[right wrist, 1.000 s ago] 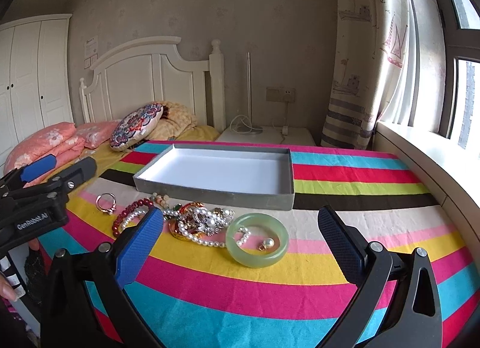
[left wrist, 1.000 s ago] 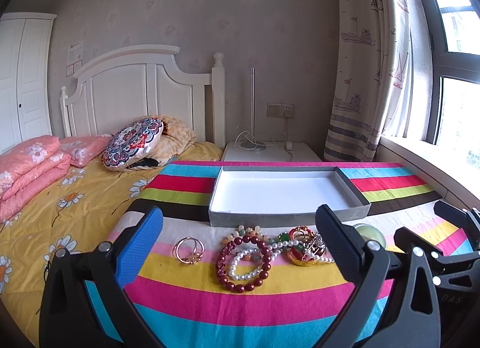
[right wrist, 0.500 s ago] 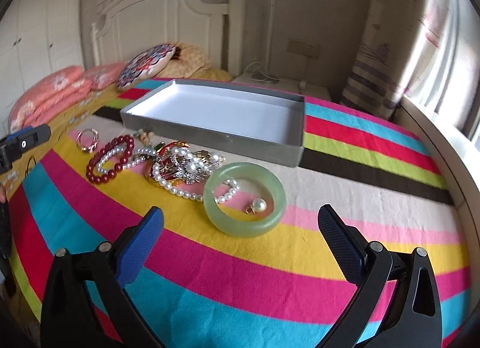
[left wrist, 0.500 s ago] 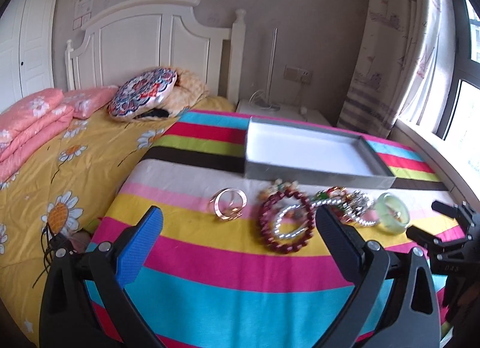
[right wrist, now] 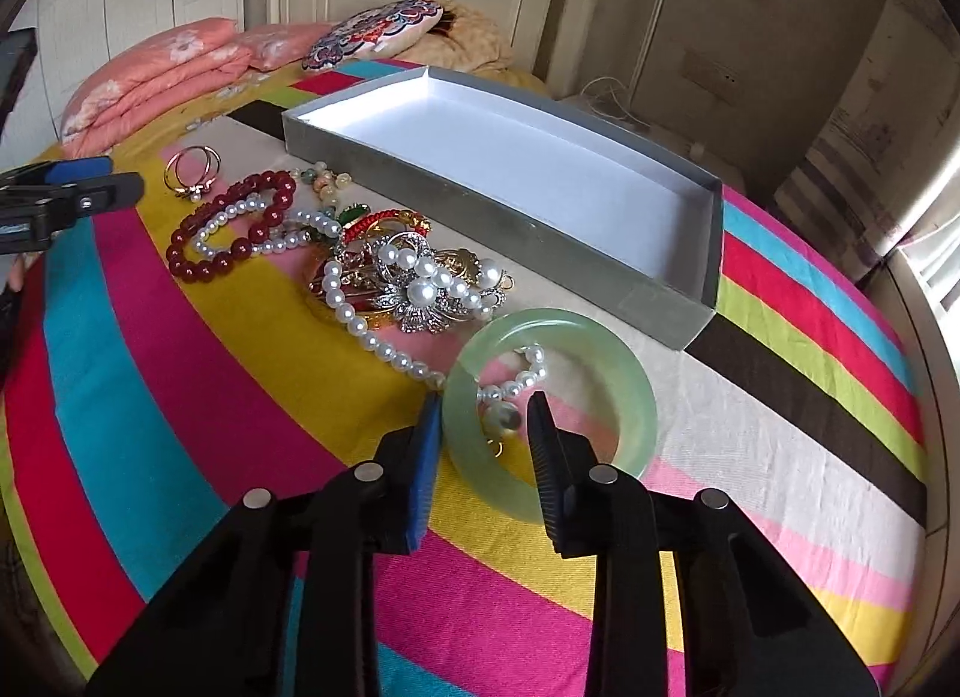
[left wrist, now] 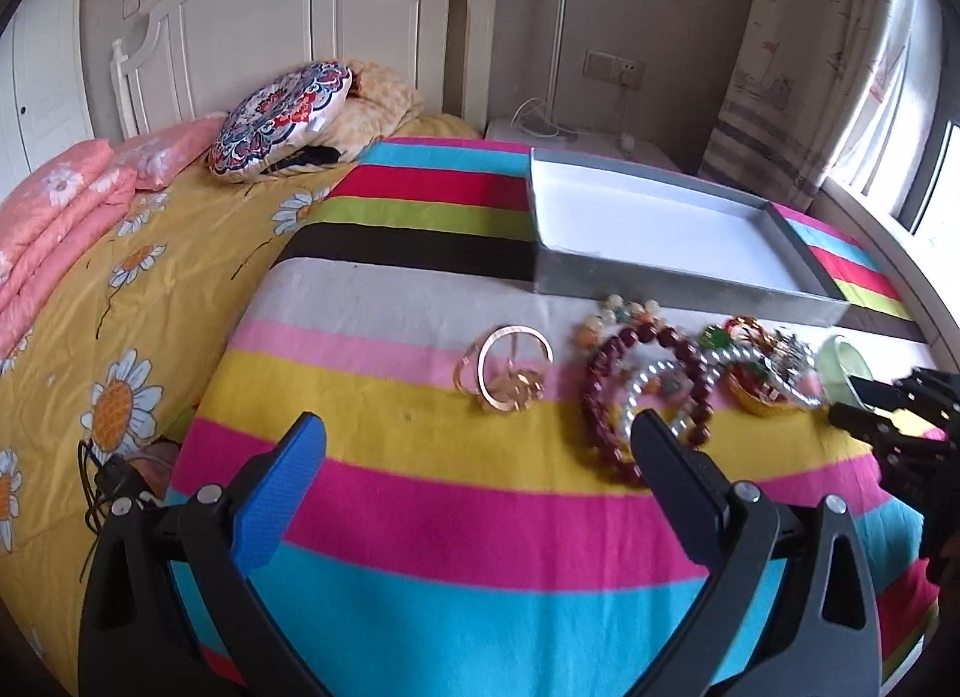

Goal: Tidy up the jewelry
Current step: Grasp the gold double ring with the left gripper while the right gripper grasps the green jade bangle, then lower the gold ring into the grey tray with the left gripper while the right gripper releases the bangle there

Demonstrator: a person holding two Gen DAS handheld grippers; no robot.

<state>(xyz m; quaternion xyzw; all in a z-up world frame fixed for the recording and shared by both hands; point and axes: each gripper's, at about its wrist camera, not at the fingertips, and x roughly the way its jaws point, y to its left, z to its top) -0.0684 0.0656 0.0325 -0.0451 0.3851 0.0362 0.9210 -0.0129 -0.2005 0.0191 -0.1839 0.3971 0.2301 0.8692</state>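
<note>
My right gripper [right wrist: 483,418] is closing around the near rim of the green bangle [right wrist: 606,352].

The bangle lies on the striped cloth [right wrist: 198,373] just in front of the grey box [right wrist: 480,220], its rim between my narrowing fingers; I cannot tell if they press it yet. My left gripper [left wrist: 477,448] hangs wide open above the cloth, the gold rings [left wrist: 507,367] and red bead bracelet [left wrist: 636,361] beyond it.

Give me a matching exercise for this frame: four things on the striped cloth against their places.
1. green bangle
2. gold ring
3. grey box
4. red beads

A. behind the jewelry, nothing inside
B. looped with a pearl strand
C. end of the row, nearest the left gripper
D. rim between the closing jaws of the right gripper

Pairs: 1-D, 2-C, 3-A, 4-B
</note>
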